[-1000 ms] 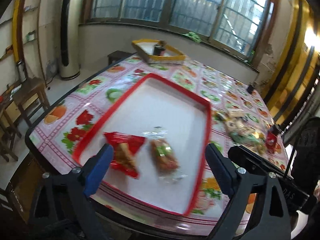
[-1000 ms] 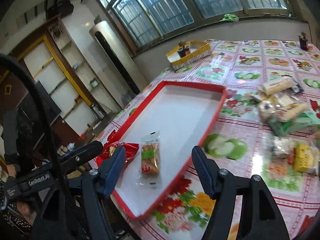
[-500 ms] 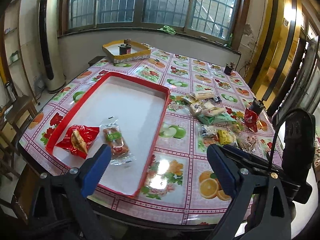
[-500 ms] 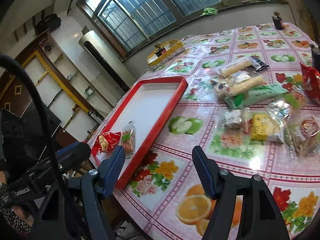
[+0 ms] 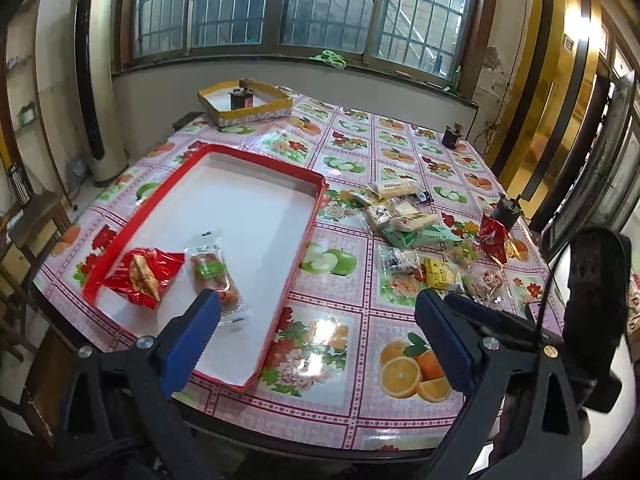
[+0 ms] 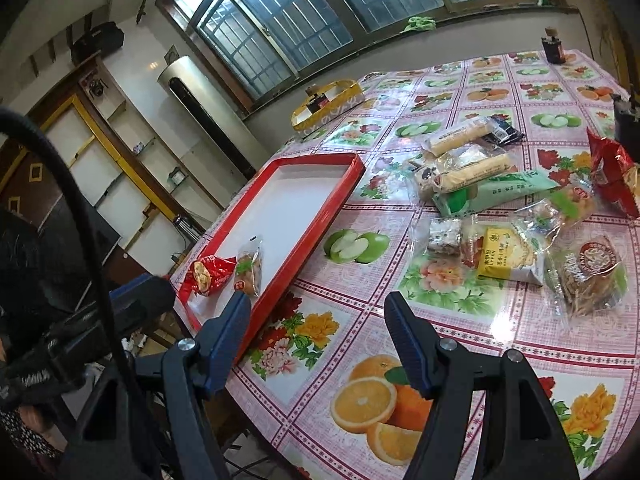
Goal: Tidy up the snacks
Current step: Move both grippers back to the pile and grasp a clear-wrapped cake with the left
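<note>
Presently, item one: left gripper, jaws spread wide, nothing between them, held above the near table edge. Just ahead and to its left lies the red tray, long side running away from the gripper. Two snacks sit in the tray's near end: a red packet nearest the left corner, and a clear-wrapped pastry beside it, just beyond the left finger. Judged: both are packed into one corner so the rest of the white floor stays free for further items.

Item two: right gripper, likewise fully open and empty, poised over the tablecloth near an orange print. The tray lies ahead-left of it. Ahead-right, well apart from the tray, is the unsorted heap: a yellow packet, a green pouch, pale wrapped rolls, a round clear-wrapped biscuit, and a red packet at the far right. Judged: this gripper faces the heap because the next pick comes from there, the yellow packet being among the closest.

Change against the earlier frames: both cameras were over the tray and close to the two placed snacks; both have since swung rightward and back, bringing the heap into view. The tray's contents are unchanged.
</note>
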### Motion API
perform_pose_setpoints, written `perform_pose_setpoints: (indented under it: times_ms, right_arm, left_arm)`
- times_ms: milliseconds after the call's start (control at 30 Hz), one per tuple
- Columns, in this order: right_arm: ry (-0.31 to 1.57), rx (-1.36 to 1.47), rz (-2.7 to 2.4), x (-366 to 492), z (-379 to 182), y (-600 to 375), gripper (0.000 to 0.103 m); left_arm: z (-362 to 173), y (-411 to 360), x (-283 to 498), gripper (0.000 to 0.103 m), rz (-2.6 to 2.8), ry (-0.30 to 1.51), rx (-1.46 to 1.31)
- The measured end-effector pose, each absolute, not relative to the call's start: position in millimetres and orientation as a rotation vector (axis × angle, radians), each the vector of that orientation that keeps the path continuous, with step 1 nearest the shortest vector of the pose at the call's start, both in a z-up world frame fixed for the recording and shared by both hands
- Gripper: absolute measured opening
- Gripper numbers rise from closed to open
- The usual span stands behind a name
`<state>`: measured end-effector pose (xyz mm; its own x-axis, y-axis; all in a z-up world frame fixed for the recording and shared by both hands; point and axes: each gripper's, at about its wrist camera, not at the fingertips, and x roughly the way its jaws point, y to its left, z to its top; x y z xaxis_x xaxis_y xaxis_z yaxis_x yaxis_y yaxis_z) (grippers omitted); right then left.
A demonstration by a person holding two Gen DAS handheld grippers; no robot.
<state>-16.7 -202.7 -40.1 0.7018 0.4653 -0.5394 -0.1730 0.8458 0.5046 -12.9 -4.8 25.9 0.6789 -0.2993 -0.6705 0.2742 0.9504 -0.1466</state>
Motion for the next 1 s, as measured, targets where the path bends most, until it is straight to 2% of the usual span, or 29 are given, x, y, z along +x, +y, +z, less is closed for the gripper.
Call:
perform_pose_setpoints:
  times_ms: [600, 1000]
  right_arm:
    - [0.703, 0.463, 0.032, -32.0, -46.8, -301.1, 0.069]
    - [0.842, 0.503, -0.119, -9.0, -71.8, -323.6, 0.070]
  left_arm:
    - [-0.9, -55.6, 15.0, 0.098, -0.486, 0.829, 0.002]
    - [-21.6, -70.5, 43.6, 0.098, -0.486, 0.905, -0.005]
